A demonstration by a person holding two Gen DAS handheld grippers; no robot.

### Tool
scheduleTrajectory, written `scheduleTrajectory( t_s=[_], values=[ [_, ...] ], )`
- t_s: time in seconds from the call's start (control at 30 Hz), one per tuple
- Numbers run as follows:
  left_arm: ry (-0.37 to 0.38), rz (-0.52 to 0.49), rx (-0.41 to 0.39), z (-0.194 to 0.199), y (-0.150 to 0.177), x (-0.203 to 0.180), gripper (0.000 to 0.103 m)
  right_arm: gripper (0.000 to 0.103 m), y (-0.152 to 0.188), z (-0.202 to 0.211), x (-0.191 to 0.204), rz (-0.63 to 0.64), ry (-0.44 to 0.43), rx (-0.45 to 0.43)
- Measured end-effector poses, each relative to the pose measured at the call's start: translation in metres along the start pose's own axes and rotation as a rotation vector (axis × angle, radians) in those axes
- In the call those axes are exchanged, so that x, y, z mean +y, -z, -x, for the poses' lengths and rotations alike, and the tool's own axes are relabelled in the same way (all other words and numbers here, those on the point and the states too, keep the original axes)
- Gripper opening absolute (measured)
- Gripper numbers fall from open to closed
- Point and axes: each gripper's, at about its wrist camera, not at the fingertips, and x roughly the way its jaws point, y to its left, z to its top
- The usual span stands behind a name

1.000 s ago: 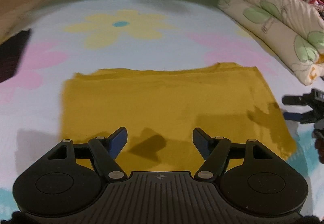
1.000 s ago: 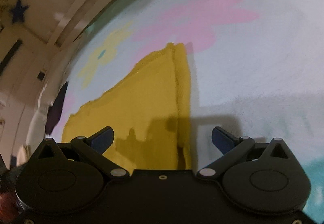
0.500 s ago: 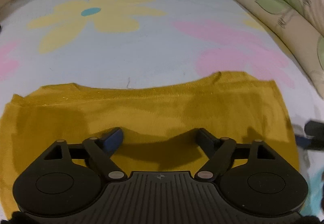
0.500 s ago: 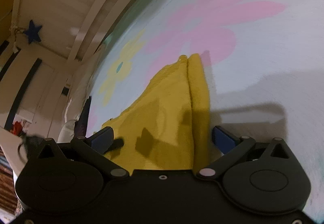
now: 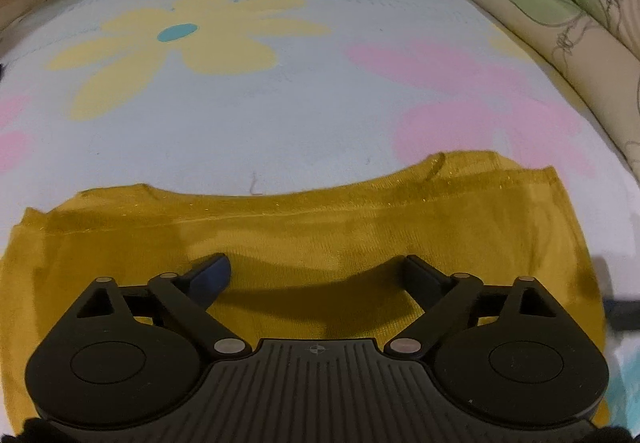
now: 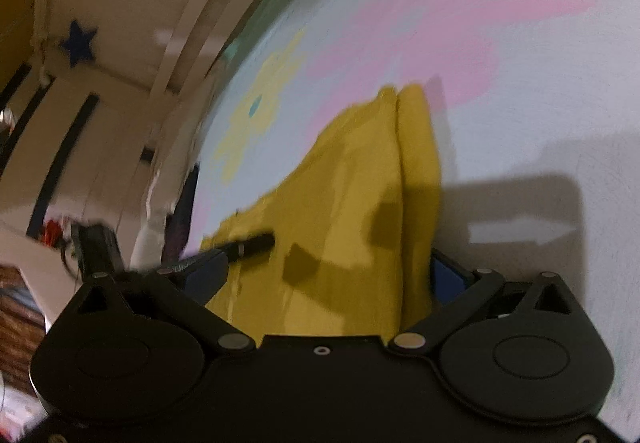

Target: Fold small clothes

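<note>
1. Yellow garment (image 5: 304, 239) is the thing we're folding. It lies flat on the flowered bed sheet (image 5: 280, 115), spread wide under and ahead of both tongs. Over the last second we've dropped in a lot closer: a moment back the whole rectangle fit in the left view, and now the cloth fills the bottom half and runs off the left edge.

2. Left gripper (image 5: 316, 271): fingers wide apart, nothing between them, hovering low over the near part of the cloth with its shadow right underneath. The far hem runs across ahead of the tips, wavy rather than straight.

3. Right gripper (image 6: 328, 271): also spread apart, clamped on nothing. It has swung in over the right-hand edge, where a doubled fold ridge runs straight away from the tongs. The right finger sits just beside that ridge, and we can't tell if it touches. The left tool's fingertip now pokes into this view at the left.

4. Our read: both tools have closed in on the near edge, so a pinch-and-flip fold looks like the next step.

5. Material-wise, it's a fine ribbed knit, soft and limp, already layered with a stitched seam near the far side. The sheet is smooth, pale blue, with pastel petals. A leaf-print quilt (image 5: 568, 15) is bunched up at the far right.
</note>
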Motion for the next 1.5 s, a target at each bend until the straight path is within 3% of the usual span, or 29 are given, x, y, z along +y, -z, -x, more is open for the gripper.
scheduleTrajectory(
  t_s=[0.1, 0.23, 0.37, 0.47, 0.53, 0.57, 0.6, 0.7, 0.9, 1.17, 1.5],
  values=[
    [-0.005, 0.0, -0.016, 0.013, 0.005, 0.001, 0.091, 0.06, 0.006, -0.003, -0.004, -0.015, 0.004, 0.089],
    [-0.005, -0.027, -0.012, 0.027, 0.025, 0.001, 0.091, 0.042, 0.008, 0.003, -0.02, -0.081, -0.017, 0.06],
    [0.025, -0.035, 0.023, 0.036, 0.058, 0.002, 0.091, 0.041, 0.008, 0.003, -0.02, -0.079, -0.011, 0.055],
    [0.009, -0.154, 0.022, 0.042, 0.078, -0.004, 0.091, 0.042, 0.009, 0.001, -0.016, -0.075, 0.005, 0.051],
    [0.011, -0.179, 0.037, 0.047, 0.08, 0.0, 0.091, 0.04, 0.009, 0.0, -0.012, -0.072, 0.025, 0.048],
    [0.008, -0.166, 0.036, 0.05, 0.078, 0.006, 0.09, 0.038, 0.009, 0.001, -0.009, -0.069, 0.046, 0.046],
    [-0.002, -0.149, 0.025, 0.053, 0.076, 0.012, 0.09, 0.027, 0.009, 0.001, -0.006, -0.057, 0.078, 0.047],
    [-0.041, -0.076, -0.021, 0.06, 0.073, 0.038, 0.089, 0.025, 0.009, 0.002, 0.009, -0.006, 0.158, 0.044],
    [-0.046, 0.021, -0.022, 0.064, 0.073, 0.082, 0.089, 0.024, 0.011, -0.003, 0.045, 0.056, 0.281, 0.002],
    [-0.02, 0.096, -0.065, 0.087, 0.072, 0.117, 0.089, 0.023, 0.018, -0.028, 0.078, 0.01, 0.211, -0.068],
    [-0.033, 0.203, -0.098, 0.106, 0.076, 0.171, 0.089, 0.022, 0.028, -0.085, 0.116, -0.051, 0.012, -0.064]
  ],
)
